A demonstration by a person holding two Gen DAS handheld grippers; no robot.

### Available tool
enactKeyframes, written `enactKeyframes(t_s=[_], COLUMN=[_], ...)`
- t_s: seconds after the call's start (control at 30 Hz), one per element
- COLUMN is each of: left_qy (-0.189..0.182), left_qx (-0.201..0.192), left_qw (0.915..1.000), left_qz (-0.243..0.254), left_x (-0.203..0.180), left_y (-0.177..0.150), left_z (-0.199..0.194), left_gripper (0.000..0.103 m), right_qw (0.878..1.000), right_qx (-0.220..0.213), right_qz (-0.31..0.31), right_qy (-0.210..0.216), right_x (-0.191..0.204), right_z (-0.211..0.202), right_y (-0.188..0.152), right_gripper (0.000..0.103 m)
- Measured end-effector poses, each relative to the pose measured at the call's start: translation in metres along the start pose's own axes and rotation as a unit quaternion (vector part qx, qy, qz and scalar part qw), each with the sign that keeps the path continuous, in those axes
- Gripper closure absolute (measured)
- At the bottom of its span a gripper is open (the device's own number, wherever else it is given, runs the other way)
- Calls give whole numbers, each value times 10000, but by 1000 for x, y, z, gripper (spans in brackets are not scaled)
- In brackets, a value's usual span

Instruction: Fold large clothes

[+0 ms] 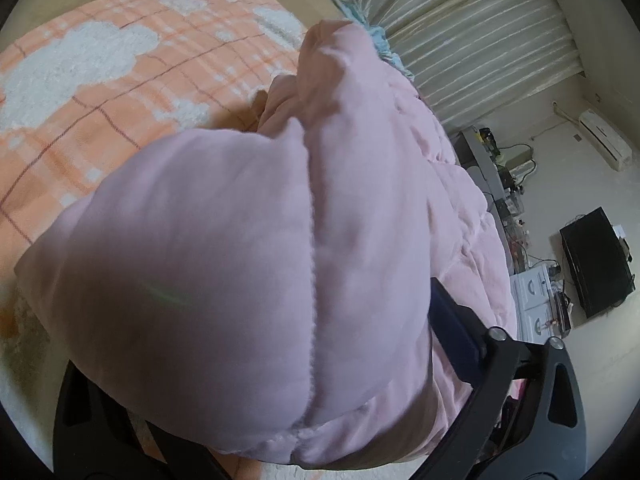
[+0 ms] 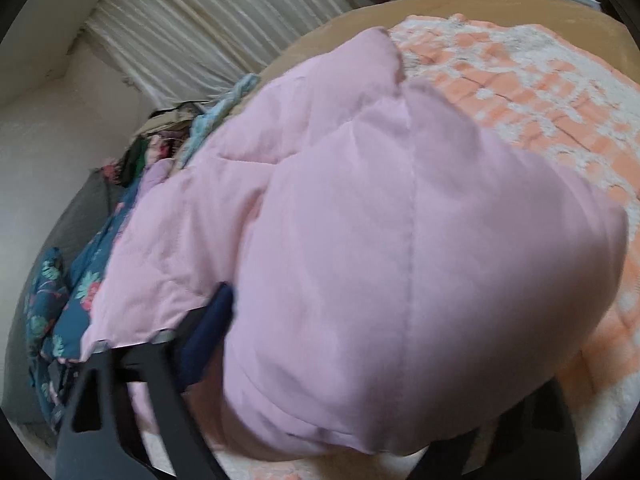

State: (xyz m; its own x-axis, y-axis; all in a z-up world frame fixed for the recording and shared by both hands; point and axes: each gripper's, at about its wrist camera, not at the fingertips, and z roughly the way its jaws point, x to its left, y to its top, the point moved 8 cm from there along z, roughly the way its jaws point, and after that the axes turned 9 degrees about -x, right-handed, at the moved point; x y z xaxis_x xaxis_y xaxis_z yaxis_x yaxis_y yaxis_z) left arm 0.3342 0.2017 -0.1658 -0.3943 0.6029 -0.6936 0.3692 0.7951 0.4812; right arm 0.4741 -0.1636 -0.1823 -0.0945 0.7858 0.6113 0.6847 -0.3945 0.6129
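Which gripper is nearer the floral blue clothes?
Right. The floral blue clothes lie just left of the right gripper; the left wrist view shows none beside the left gripper.

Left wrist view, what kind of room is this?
Probably a bedroom in a home: an orange plaid fleece blanket with white cloud shapes covers a bed, pale pleated curtains hang behind it, and a white wall air conditioner shows at the right.

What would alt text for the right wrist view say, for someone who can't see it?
A puffy pink quilted coat fills most of the picture, bulging between the fingers of the right gripper, whose dark blue pad shows at its left side. It lies over an orange and white checked blanket, with floral dark blue fabric at left and pale curtains behind.
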Motion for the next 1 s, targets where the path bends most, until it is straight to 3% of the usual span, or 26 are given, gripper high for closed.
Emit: enactKeyframes(t_s=[0.03, 0.13, 0.2, 0.27, 0.5, 0.77, 1.0], left_qy=[2, 72, 126, 149, 264, 182, 169], left_qx=[-25, -179, -271, -326, -471, -604, -634], left_qw=[10000, 9990, 9974, 9960, 9908, 9859, 9811], left_qz=[63, 406, 661, 820, 1240, 1550, 1820], left_x=[-1, -12, -20, -25, -45, -64, -72], left_y=[0, 3, 5, 7, 11, 16, 9], left_z=[-1, -5, -10, -14, -30, -59, -95], left_gripper=[21, 42, 55, 61, 70, 72, 72], right_qw=[9999, 9980, 9956, 9934, 9845, 9711, 9646], right_qx=[-63, -220, -319, -375, -575, -931, -931], right_qz=[-143, -588, -872, -1078, -1654, -2187, -2463], right_qy=[40, 83, 81, 61, 35, 192, 150], right_x=[6, 24, 33, 39, 57, 91, 97], right_z=[-2, -11, -16, -20, -35, -75, -115], right_y=[1, 6, 9, 11, 15, 20, 3], right_gripper=[42, 60, 64, 66, 71, 74, 74])
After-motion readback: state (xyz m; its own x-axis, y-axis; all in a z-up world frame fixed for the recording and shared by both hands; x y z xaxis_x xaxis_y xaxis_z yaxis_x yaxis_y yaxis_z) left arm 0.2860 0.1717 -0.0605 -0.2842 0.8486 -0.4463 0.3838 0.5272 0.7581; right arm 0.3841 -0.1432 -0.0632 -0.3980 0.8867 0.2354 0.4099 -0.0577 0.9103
